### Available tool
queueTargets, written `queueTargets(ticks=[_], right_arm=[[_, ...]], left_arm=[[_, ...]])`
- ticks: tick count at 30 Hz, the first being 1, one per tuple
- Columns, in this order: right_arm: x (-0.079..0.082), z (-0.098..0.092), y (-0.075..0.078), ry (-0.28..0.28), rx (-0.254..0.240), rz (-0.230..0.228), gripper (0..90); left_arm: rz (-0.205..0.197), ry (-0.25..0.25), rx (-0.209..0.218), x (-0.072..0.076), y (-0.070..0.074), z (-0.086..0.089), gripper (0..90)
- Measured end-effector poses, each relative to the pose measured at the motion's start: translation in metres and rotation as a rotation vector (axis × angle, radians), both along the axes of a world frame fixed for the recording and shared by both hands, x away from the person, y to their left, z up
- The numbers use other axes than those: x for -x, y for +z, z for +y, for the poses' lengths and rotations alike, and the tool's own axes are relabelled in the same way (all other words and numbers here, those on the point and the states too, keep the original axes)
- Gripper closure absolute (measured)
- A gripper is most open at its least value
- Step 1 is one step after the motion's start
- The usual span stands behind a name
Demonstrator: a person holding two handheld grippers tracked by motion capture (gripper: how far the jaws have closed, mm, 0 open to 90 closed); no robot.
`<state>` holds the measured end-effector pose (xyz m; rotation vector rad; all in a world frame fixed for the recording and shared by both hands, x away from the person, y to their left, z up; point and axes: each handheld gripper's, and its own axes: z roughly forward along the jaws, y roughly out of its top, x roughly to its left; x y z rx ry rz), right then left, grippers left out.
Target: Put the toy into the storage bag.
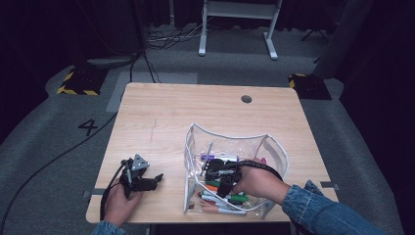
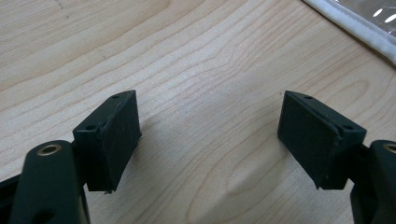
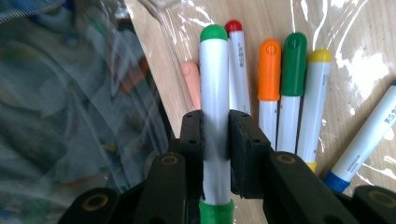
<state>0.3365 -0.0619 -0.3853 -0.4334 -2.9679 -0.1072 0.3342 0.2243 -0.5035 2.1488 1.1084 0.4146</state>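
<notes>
Green-capped marker (image 3: 214,93) sits clamped between the pads of my right gripper (image 3: 215,140), held along its white barrel, inside the clear pouch (image 1: 279,147) and just above the other markers lying on its floor. I judge I'm either setting it down among them or lifting it clear. The barrel is smooth and round, and the pads hold it around the middle of its length, so it could swivel or slide out if I tilt my wrist.

Close beside it lie a red-capped marker (image 3: 236,60), an orange one (image 3: 269,65) and a green one (image 3: 293,65); my jaws could nudge or pinch a neighbour if I go lower. The soft plastic wall crowds my hand and may snag the gripper or drag the pouch across the table (image 1: 161,112).

My left gripper (image 2: 210,135) rests on the wood with jaws spread wide and empty, so nothing steadies the pouch.
</notes>
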Motion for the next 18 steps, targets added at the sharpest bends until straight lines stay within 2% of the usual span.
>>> queueTargets(ticks=[3,6,8,10,18], right_arm=[[-0.001,0.000,-0.002,-0.002,0.014,-0.006,74.3],[-0.004,-0.001,-0.002,-0.029,-0.008,-0.039,53.5],[-0.009,-0.004,0.002,-0.023,-0.037,-0.086,47.3],[-0.011,-0.006,0.010,-0.053,-0.058,-0.114,47.7],[-0.015,-0.026,0.049,-0.120,-0.205,-0.149,47.7]], left_arm=[[0.000,0.000,0.001,0.000,0.000,0.000,21.3],[0.000,0.000,0.000,0.000,0.000,0.000,21.3],[0.000,-0.001,0.001,0.000,0.000,0.000,21.3],[0.000,-0.001,0.001,0.000,0.000,0.000,21.3],[0.000,0.000,0.000,0.000,0.000,0.000,21.3]])
